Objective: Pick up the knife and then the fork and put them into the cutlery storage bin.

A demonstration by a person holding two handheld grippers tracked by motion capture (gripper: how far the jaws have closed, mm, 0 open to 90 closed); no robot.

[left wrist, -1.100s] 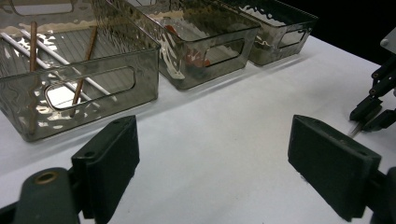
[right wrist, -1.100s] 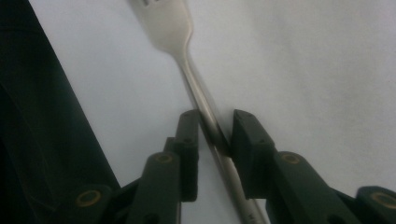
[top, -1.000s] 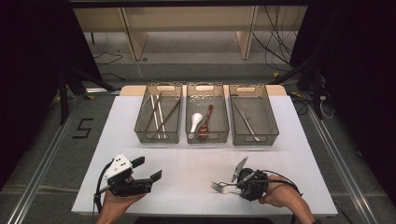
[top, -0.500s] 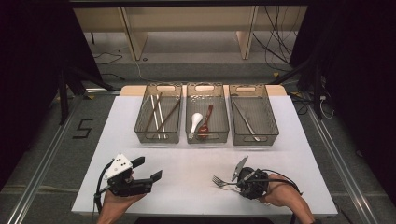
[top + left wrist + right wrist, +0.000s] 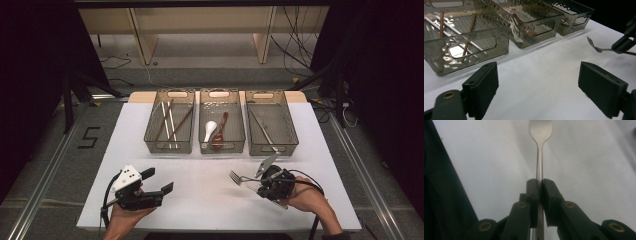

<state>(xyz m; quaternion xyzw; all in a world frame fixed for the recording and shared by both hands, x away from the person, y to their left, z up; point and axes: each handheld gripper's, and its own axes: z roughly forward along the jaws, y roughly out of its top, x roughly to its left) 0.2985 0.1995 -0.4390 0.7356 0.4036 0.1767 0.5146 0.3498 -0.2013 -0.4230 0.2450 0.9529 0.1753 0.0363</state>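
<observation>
My right tongs clamp the silver metal fork by its handle, tines at 10 o'clock, above the white surface. Rightmost smoked plastic bin lies at 12. Left tongs apart, farther off.

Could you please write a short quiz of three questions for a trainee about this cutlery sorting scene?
1. True or false: the right gripper has its jaws shut on the handle of the fork.
2. Which bin holds the white spoon? A) left bin B) middle bin C) right bin
3. Fill in: the jaws of the left gripper are ____ with nothing between them.

Key:
1. True. In the right gripper view the jaws press on the fork handle from both sides.
2. B. The white spoon lies in the middle bin, beside a reddish spoon.
3. Open. In the left gripper view, bare white table shows between them.
</observation>
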